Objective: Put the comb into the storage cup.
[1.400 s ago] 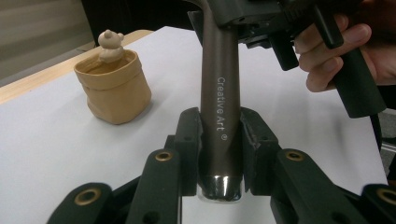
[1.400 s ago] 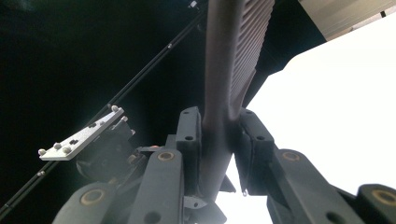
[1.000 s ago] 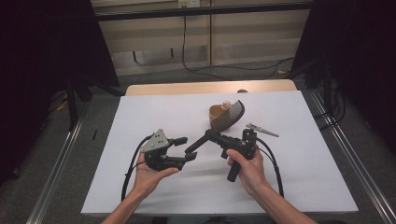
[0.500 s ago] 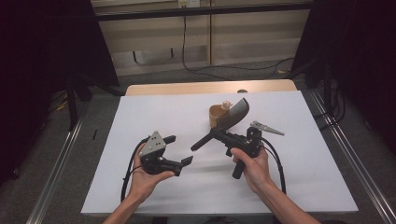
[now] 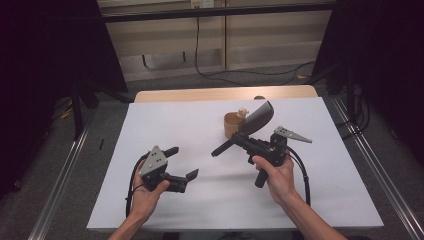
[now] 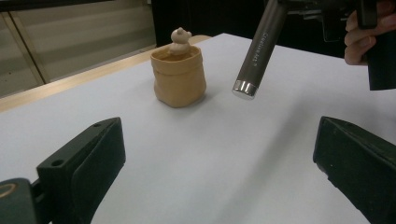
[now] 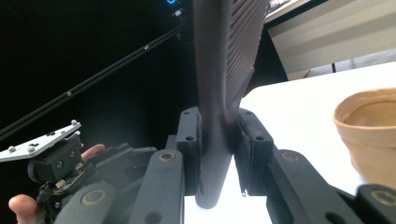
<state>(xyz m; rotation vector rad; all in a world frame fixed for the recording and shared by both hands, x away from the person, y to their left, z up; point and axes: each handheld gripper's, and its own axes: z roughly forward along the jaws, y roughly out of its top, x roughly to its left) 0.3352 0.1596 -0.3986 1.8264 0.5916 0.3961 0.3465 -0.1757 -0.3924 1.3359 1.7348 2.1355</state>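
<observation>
My right gripper is shut on a long dark grey tool, which has a ribbed head and a round metal handle. The handle slants down to a silver end cap above the sheet. In the right gripper view the tool stands clamped between both pads. A tan bag-shaped cup with a small figure in it stands just behind the tool, also seen as the cup and the cup. My left gripper is open with nothing between its jaws, which have just been opening. It is left of the handle's end.
A white sheet covers the table, and a wooden edge shows at the back. Metal rails run along the floor on both sides. Cables trail from both grippers toward the front edge.
The left gripper has drawn back to the left, away from the tool's handle end, and its jaws have spread wide. The right gripper still holds the tool.
</observation>
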